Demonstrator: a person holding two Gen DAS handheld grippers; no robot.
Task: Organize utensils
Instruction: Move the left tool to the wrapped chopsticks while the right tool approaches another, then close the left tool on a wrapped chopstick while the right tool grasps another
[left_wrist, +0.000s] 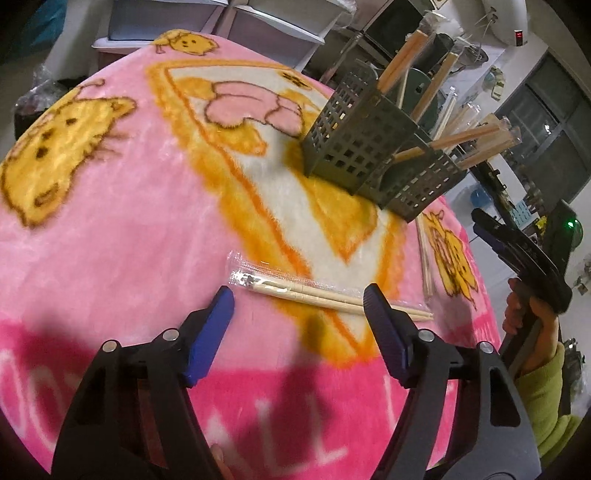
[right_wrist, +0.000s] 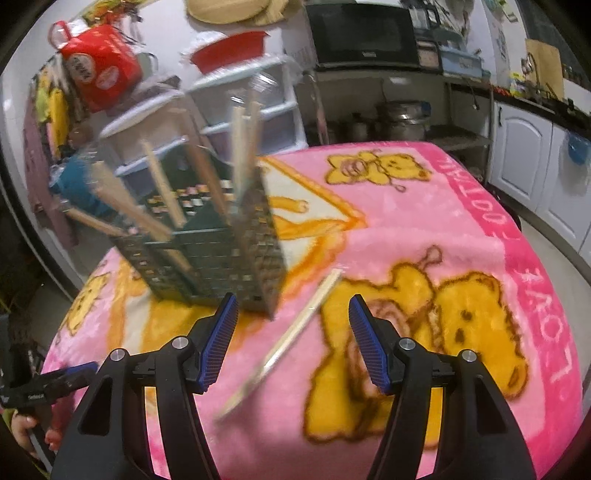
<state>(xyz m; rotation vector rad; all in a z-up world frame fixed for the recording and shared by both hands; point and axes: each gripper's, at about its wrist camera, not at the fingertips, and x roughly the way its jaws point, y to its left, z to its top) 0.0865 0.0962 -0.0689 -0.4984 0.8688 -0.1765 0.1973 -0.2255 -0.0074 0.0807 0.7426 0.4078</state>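
Observation:
A dark green perforated utensil holder (left_wrist: 373, 155) stands on the pink blanket-covered table (left_wrist: 110, 221), with several wrapped chopstick pairs sticking out of it. It also shows in the right wrist view (right_wrist: 210, 254). A wrapped chopstick pair (left_wrist: 325, 293) lies on the blanket just ahead of my open, empty left gripper (left_wrist: 299, 295). Another wrapped pair (right_wrist: 295, 325) lies beside the holder, between the fingers of my open, empty right gripper (right_wrist: 293, 306). That pair shows in the left wrist view (left_wrist: 424, 254). The right gripper shows in the left wrist view (left_wrist: 517, 251).
White plastic drawers (right_wrist: 236, 110) and a red bag (right_wrist: 99, 74) stand behind the table. A microwave (right_wrist: 362, 37) and white cabinets (right_wrist: 524, 155) line the far wall. The blanket has yellow bear prints (right_wrist: 443, 325).

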